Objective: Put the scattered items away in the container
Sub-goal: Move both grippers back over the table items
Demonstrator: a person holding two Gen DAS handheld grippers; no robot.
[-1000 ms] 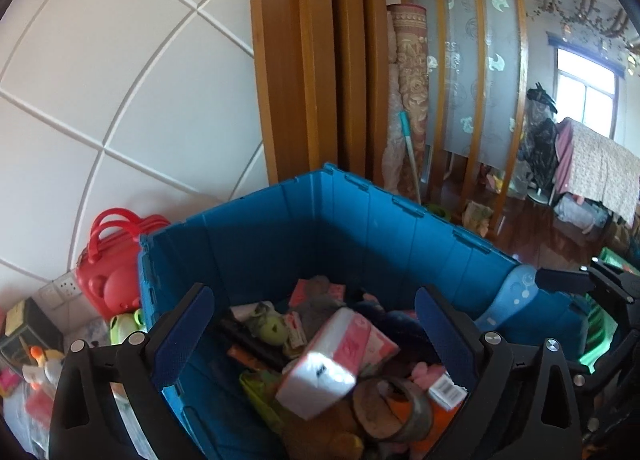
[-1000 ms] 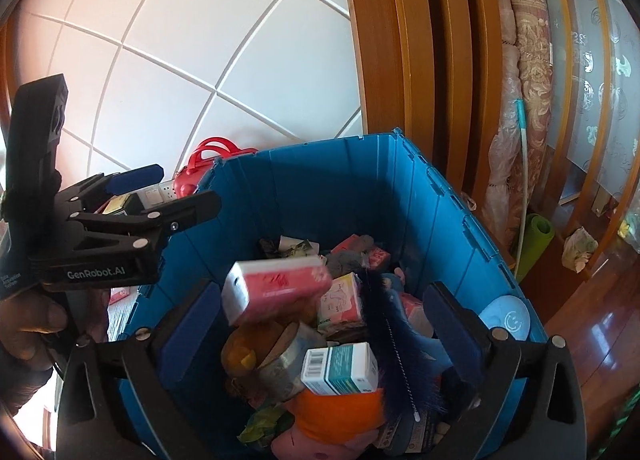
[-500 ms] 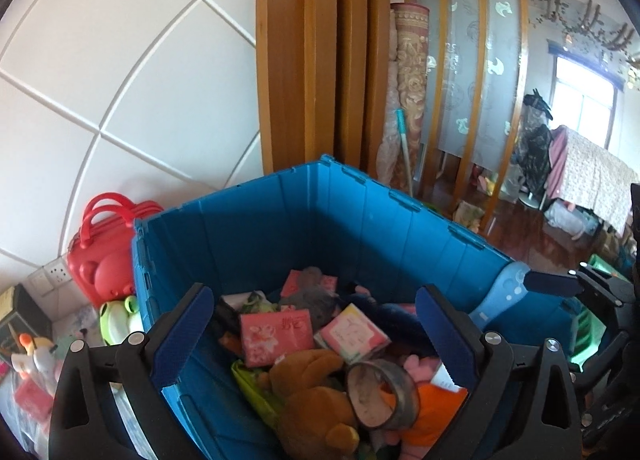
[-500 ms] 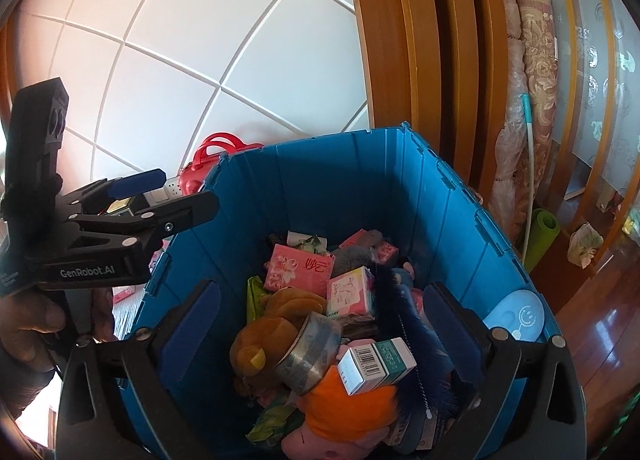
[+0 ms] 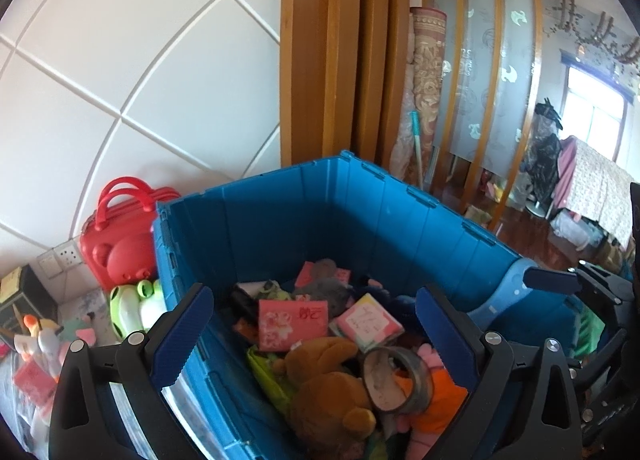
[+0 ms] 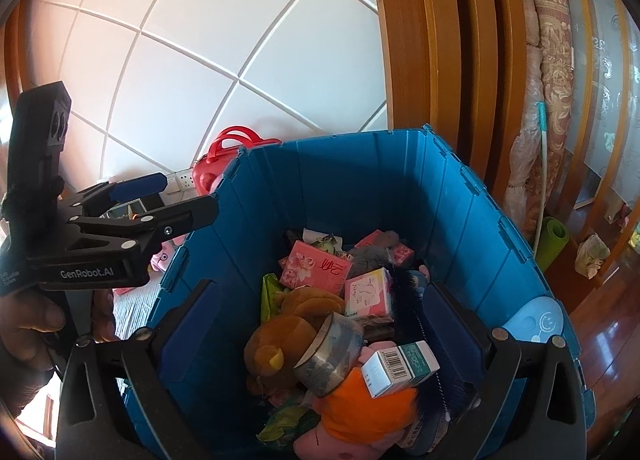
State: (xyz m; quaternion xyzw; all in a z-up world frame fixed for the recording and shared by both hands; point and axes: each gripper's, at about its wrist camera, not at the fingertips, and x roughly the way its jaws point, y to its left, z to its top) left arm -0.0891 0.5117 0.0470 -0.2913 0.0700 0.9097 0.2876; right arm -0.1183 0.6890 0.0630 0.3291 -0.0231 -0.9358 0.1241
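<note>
A blue crate [image 5: 320, 220] [image 6: 360, 188] holds several items. A pink tissue pack [image 5: 292, 324] [image 6: 316, 270] lies flat on the pile. Near it are a brown plush bear [image 5: 328, 380] [image 6: 288, 332], a tape roll [image 5: 396, 376] [image 6: 330, 352] and a small barcode box [image 6: 400, 368]. My left gripper [image 5: 313, 294] hangs open above the crate's near left wall, holding nothing. In the right wrist view the left gripper [image 6: 186, 192] sits at the left with a hand on its grip. My right gripper [image 6: 322, 286] is open over the pile, also holding nothing.
A red bear-shaped case [image 5: 120, 244] and a green frog toy [image 5: 132, 308] stand left of the crate against the tiled wall. A light blue disc [image 6: 536, 320] sits at the crate's right rim. Wooden posts, a rolled carpet [image 6: 552, 60] and a green mat [image 6: 554, 240] stand behind.
The pink tissue pack, in mid-air between the fingers a second ago, has dropped and now lies still on the pile. Both grippers have lifted slightly.
</note>
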